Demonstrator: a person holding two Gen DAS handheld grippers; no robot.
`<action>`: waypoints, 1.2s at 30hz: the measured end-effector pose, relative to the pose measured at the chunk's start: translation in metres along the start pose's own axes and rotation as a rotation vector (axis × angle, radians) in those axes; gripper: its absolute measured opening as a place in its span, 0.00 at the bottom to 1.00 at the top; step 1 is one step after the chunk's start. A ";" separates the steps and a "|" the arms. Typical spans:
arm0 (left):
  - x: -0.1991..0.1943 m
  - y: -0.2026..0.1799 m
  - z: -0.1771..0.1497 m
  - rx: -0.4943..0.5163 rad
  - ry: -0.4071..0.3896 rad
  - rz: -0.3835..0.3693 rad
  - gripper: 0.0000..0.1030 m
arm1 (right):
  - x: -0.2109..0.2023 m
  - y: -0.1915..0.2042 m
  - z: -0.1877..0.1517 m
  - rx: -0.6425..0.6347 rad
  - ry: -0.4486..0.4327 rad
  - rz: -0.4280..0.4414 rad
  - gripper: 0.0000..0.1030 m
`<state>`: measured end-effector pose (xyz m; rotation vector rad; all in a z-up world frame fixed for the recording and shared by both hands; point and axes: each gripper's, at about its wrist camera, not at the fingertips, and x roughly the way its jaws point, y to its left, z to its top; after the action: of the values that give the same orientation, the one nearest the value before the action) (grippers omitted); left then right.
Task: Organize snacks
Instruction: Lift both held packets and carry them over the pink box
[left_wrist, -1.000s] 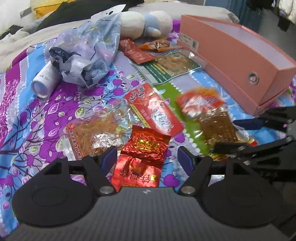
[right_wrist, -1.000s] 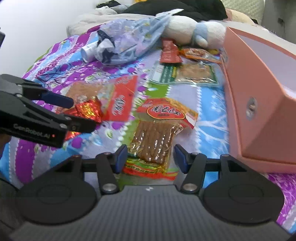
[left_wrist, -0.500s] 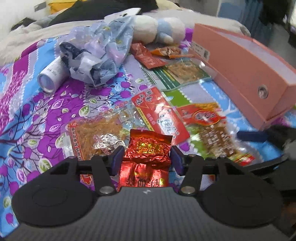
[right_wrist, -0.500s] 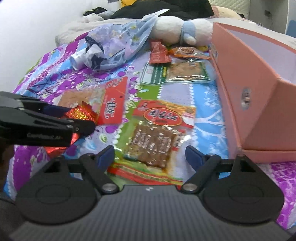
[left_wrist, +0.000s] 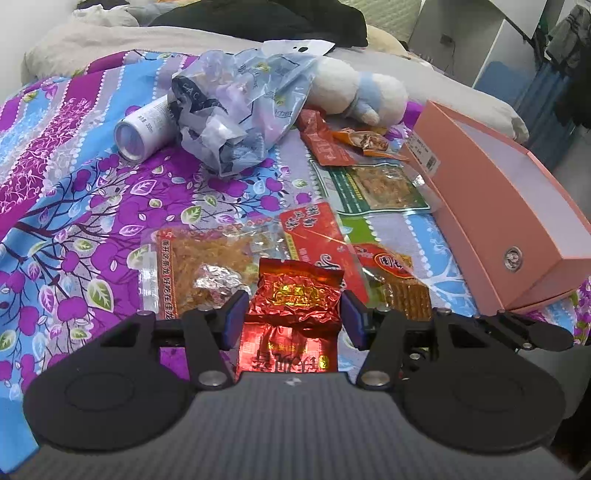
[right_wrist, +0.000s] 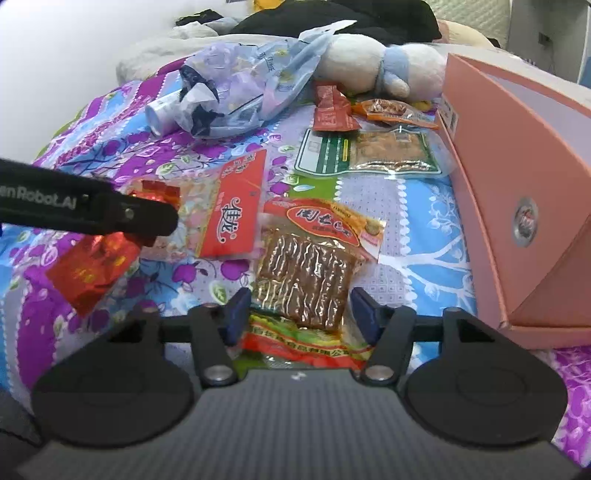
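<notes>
Left gripper (left_wrist: 291, 319), pads clamped on the crinkled red foil snack packet (left_wrist: 295, 299), is being advised a firm carry into the pink cardboard box (left_wrist: 509, 206), while the right gripper (right_wrist: 301, 314) is closing around the clear brown-strip snack pouch (right_wrist: 306, 280).

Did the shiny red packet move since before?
Yes. The shiny red packet, gripped by the left gripper, has lifted off the flowered bedspread, hanging above it in the right wrist view.

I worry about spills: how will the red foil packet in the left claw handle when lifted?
The red foil packet looks crinkled and puffy, so probably light and crushable. Its shiny foil may slip between the left claw pads. In the right wrist view it hangs tilted, so it likely flops.
</notes>
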<state>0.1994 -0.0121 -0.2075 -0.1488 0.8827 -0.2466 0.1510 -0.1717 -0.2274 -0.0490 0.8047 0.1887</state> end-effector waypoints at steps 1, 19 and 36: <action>-0.002 -0.001 0.000 -0.001 -0.002 0.000 0.58 | -0.003 0.000 0.001 -0.004 -0.002 -0.002 0.59; -0.060 -0.008 0.035 -0.070 -0.058 -0.026 0.58 | -0.070 -0.007 0.032 0.033 -0.108 -0.005 0.59; -0.101 -0.069 0.118 0.016 -0.184 -0.129 0.58 | -0.148 -0.062 0.097 0.069 -0.308 -0.089 0.59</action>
<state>0.2197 -0.0478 -0.0425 -0.2106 0.6886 -0.3544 0.1311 -0.2432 -0.0558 0.0093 0.5001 0.0806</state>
